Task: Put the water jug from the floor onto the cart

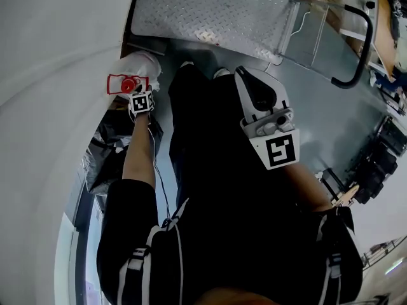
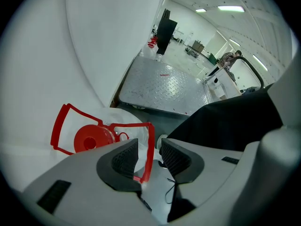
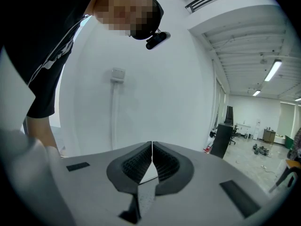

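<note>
Honestly, there's not much of the jug [image 1: 144, 64] to see from above. It sits on the floor [image 1: 318, 126] tight against the wall [image 1: 57, 75], near the corner of the cart [image 1: 210, 11], and the person's left arm and the marker cube cover most of it. It's pale plastic against a pale wall, so its outline kind of melts away (the red cap [image 2: 88, 138] and red handle [image 2: 131, 124] are the only bits that pop). In the left gripper view its lower half is hidden behind the claw body. The cart is cut off at the top of the head view, so only its checker-plate deck and a black push bar [image 1: 359, 49] show.

The left claw [image 2: 149, 155] points steeply down at the jug, jaws wide apart, with one side bar of the handle standing in the gap. The pads aren't squeezing it. The bar's lower end runs close by the left pad [image 2: 123, 158], and I can't tell if it touches. The right claw [image 3: 151, 161] is up in front of the person's legs, well apart from the jug, jaws closed together with nothing between them.
</note>
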A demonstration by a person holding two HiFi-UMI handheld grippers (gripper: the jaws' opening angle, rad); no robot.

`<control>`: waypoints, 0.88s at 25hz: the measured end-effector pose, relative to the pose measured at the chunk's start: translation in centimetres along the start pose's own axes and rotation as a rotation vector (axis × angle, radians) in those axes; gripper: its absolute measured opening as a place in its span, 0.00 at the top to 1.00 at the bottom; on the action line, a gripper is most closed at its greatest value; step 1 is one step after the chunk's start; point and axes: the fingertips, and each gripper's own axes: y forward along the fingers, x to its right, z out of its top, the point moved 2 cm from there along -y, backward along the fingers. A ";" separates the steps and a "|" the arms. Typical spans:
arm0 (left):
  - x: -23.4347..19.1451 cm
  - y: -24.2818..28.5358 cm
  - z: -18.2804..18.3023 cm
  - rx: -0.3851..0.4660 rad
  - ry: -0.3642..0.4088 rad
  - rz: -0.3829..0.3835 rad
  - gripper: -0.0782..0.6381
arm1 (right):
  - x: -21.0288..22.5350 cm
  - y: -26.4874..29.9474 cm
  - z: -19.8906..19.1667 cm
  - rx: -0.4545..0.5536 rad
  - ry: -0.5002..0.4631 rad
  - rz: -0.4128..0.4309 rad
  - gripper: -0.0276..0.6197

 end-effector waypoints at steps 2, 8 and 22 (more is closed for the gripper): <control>0.0 0.3 0.4 0.002 0.014 -0.001 0.69 | -0.8 0.7 -0.5 -0.012 0.005 0.031 0.93; -0.2 1.8 0.3 -0.018 0.012 -0.006 0.69 | -4.1 2.1 -2.2 -0.053 0.013 0.145 0.93; 0.5 4.6 -0.3 -0.079 0.022 -0.101 0.84 | -6.4 2.4 -5.9 -0.135 0.047 0.244 0.93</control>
